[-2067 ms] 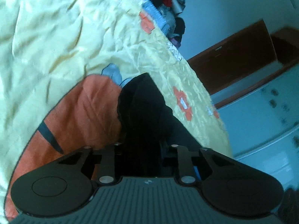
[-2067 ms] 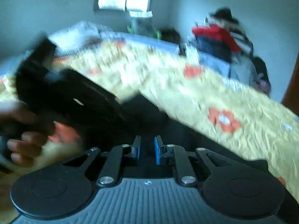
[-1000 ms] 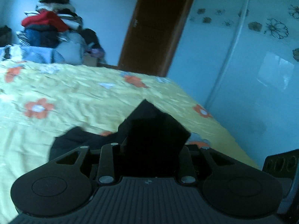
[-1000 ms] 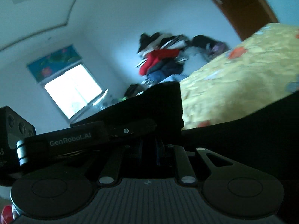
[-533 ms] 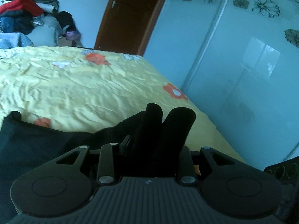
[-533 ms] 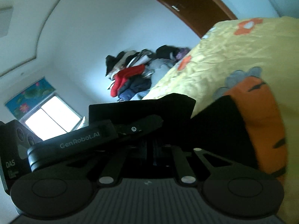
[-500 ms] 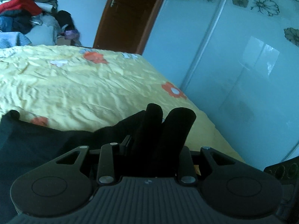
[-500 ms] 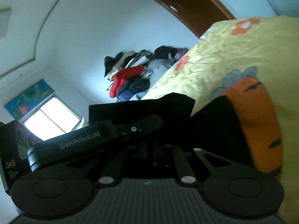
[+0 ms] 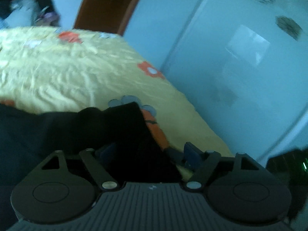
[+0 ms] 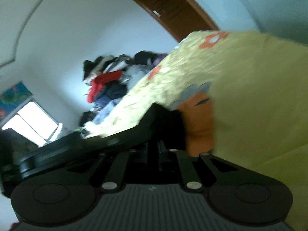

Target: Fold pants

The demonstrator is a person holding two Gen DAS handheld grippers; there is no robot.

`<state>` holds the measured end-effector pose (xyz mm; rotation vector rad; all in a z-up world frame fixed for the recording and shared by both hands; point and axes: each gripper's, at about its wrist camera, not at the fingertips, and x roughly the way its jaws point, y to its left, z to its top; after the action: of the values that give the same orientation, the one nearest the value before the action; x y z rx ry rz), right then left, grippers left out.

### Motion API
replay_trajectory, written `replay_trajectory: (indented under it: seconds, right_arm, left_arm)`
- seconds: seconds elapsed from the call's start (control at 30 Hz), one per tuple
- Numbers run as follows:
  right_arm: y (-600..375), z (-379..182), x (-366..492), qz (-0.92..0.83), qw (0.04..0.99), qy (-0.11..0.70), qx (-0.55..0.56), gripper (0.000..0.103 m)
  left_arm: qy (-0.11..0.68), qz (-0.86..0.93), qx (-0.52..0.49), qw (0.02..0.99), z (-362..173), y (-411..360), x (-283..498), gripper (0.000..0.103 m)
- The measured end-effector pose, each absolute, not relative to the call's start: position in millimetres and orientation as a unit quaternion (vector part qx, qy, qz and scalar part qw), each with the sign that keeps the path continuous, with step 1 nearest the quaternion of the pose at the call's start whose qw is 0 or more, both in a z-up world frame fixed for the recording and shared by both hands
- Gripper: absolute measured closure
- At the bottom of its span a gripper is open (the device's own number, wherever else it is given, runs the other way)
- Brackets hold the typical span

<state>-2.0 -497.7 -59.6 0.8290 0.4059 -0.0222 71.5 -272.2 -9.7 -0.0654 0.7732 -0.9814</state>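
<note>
**Bedroom, bed and black pants: contents as seen**

Bed: one yellow bedspread, wrinkled, printed with orange flowers and a large orange shape edged in grey.

Pants: black, lay on the bedspread near its edge, partly covering the orange shape.

Left gripper: jaws were opening, a fold of the pants lay between them, blue pads clear of the cloth.

Right gripper: jaws together, nipped on dark pants fabric; the left gripper's body crossed in front of it.

Room: pale walls; brown door; glossy wardrobe with flower decals beside the bed; heap of clothes, red among them, past the far end; bright window with a picture above.
</note>
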Motion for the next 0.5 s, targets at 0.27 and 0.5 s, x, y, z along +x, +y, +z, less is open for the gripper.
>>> replay_trajectory:
  seconds: [0.27, 0.5]
  right_arm:
    - [-510, -28, 3, -0.076, 0.927, 0.181, 0.319, 0.08]
    - [-486, -26, 72, 0.009, 0.937, 0.213, 0.275, 0.018]
  left_arm:
    - [0.3, -0.324, 0.03, 0.897, 11, -202, 102, 0.007]
    - [0.332, -0.24, 0.019, 0.912, 1, -151, 151, 0.008]
